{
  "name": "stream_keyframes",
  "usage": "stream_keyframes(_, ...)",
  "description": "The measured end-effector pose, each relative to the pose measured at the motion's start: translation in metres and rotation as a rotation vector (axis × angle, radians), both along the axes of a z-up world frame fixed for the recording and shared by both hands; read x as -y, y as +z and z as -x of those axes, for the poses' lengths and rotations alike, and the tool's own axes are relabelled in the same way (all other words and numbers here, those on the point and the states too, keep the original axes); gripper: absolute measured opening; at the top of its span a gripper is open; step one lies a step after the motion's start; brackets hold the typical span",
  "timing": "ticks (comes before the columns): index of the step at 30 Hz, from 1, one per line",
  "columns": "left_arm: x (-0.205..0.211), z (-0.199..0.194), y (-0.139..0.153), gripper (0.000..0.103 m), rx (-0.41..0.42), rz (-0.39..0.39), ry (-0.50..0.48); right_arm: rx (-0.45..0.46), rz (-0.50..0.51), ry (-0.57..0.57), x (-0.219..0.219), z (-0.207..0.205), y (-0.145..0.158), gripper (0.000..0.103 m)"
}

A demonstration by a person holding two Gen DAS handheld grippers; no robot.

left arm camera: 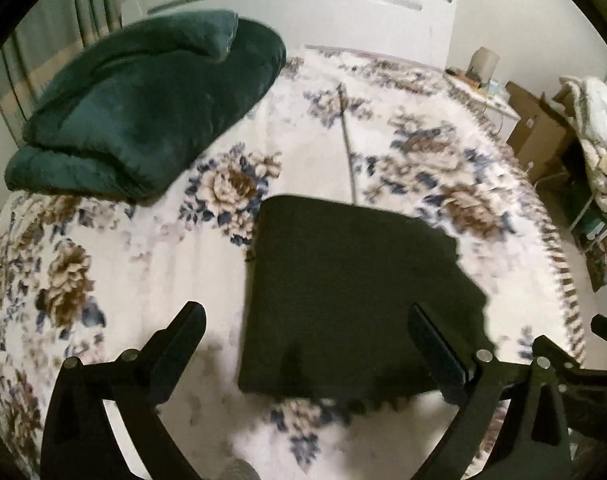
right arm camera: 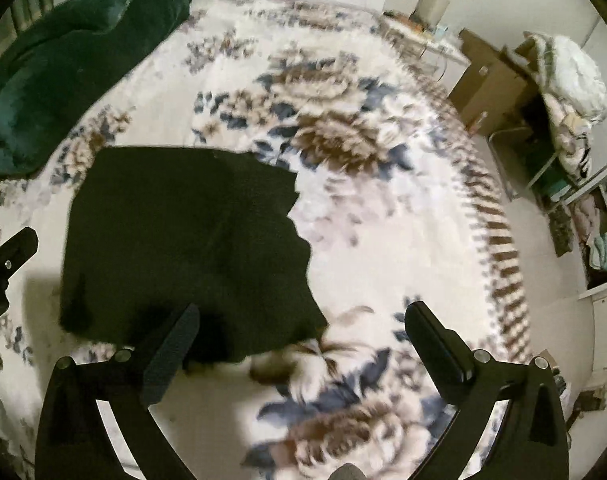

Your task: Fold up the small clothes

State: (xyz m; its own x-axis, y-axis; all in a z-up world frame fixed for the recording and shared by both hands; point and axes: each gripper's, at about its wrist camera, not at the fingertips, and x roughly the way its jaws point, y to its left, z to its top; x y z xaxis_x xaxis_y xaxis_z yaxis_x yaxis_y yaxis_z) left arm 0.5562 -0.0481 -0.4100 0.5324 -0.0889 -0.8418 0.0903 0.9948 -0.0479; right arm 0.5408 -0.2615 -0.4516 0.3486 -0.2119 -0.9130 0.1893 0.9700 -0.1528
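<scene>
A black garment (left arm camera: pixel 351 292) lies folded flat on the floral bedspread (left arm camera: pixel 155 248), roughly square with a jagged right edge. My left gripper (left arm camera: pixel 307 316) hangs above its near edge, jaws wide open and nothing between the fingers. In the right wrist view the same black garment (right arm camera: pixel 183 240) lies left of centre. My right gripper (right arm camera: pixel 303 316) stands open over its near right corner and the bare bedspread (right arm camera: pixel 383 240), holding nothing. Part of the left gripper (right arm camera: pixel 7 264) shows at the left edge of that view.
A folded dark green blanket (left arm camera: pixel 143 108) lies at the bed's far left by the white headboard (left arm camera: pixel 303 4). Cardboard boxes (left arm camera: pixel 539 136), a small table (left arm camera: pixel 479 84) and a rack with bedding (left arm camera: pixel 595 128) stand right of the bed. The bed's right edge (right arm camera: pixel 499 240) drops to the floor.
</scene>
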Motion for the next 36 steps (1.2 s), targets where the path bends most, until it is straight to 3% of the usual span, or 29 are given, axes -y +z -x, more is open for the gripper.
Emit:
stream_keyframes(11, 0.017, 0.115, 0.138, 0.103, 0.119, -0.011, 0.018, 0.144, 0.009, -0.019, 0.0, 0.11, 0.151, 0.103)
stream_keyframes(19, 0.023, 0.194, 0.219, 0.103, 0.18, -0.015, 0.025, 0.251, 0.022, -0.035, -0.004, 0.207, 0.266, 0.103)
stream_keyframes(28, 0.029, 0.273, 0.291, 0.103, 0.239, -0.011, 0.023, 0.377, 0.053, 0.001, -0.013, 0.308, 0.377, 0.103)
stream_keyframes(36, 0.024, 0.327, 0.338, 0.103, 0.28, -0.002, 0.042, 0.447, 0.044, 0.026, -0.024, 0.384, 0.441, 0.103)
